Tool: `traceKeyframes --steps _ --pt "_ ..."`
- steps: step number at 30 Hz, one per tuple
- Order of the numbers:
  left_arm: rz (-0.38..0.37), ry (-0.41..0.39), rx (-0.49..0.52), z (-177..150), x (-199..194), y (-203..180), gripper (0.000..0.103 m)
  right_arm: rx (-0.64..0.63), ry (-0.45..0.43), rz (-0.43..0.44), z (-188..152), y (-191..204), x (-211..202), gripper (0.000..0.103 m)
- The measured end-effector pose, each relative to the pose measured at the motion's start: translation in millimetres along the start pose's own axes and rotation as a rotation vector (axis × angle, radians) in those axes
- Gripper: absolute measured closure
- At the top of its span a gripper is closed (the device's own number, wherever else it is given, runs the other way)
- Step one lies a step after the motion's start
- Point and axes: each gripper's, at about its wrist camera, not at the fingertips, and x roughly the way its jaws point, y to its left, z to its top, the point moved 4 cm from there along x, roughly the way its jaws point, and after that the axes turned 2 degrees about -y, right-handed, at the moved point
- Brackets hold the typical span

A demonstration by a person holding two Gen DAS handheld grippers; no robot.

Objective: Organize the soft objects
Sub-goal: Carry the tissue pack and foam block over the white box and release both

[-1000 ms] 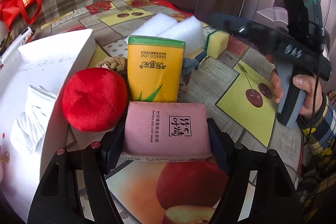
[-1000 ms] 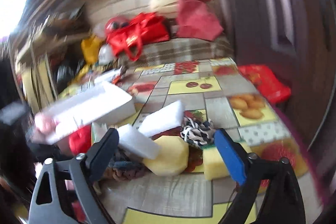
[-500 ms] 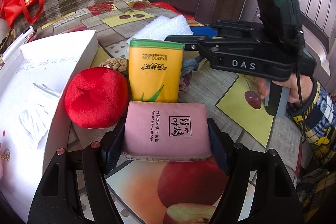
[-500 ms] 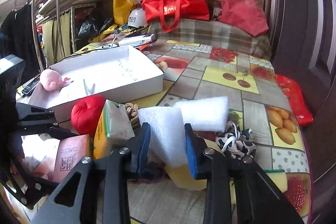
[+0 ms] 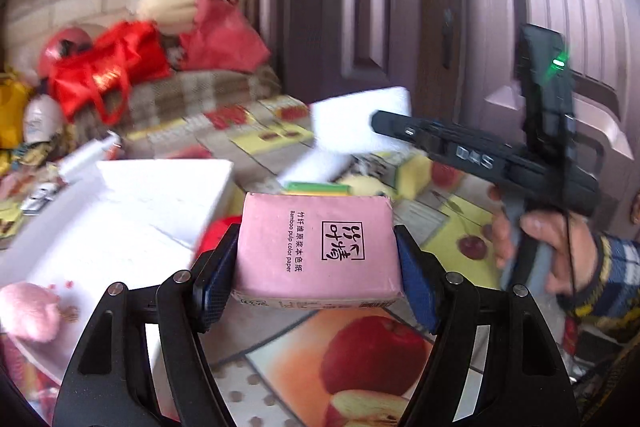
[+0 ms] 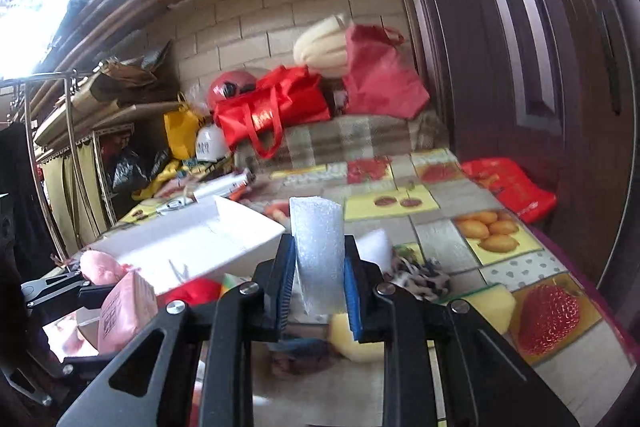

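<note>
Both loads now lifted off the bench, where a second ago both lay among the pile. Left gripper (image 5: 318, 267) clenched on pink tissue pack (image 5: 318, 255), raised near the white box (image 5: 160, 195). Right gripper (image 6: 318, 287) squeezing white foam block (image 6: 318, 251), airborne. Probably both bound for the box. Pack plump, glossy, undented; foam pinched narrow.

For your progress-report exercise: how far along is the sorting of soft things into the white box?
Done: one pink plush toy lies in the white box. In hand: left gripper holds the pink tissue pack; right gripper holds a white foam block. Left: yellow sponges and the red plush remain on the table.
</note>
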Motion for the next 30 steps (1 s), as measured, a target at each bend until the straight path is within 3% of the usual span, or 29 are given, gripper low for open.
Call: traceKeyframes --steps 4,10,15,23,30 --pt "0.094 -0.055 -0.018 2 -13 14 0.029 -0.036 -0.028 0.021 1 23 -2 0.081" --pt "0.177 -0.064 -0.085 0 -19 40 0.029 -0.056 -0.02 0.056 -1 42 8 0.081" --pt "0.262 -0.093 -0.059 0 -22 54 0.029 -0.075 -0.003 0.07 -4 55 20 0.081" --pt "0.367 -0.104 -0.101 -5 -31 94 0.029 -0.097 0.036 0.101 -9 74 37 0.082" --pt "0.42 -0.11 -0.153 -10 -40 122 0.029 -0.116 0.014 0.102 -8 77 32 0.083"
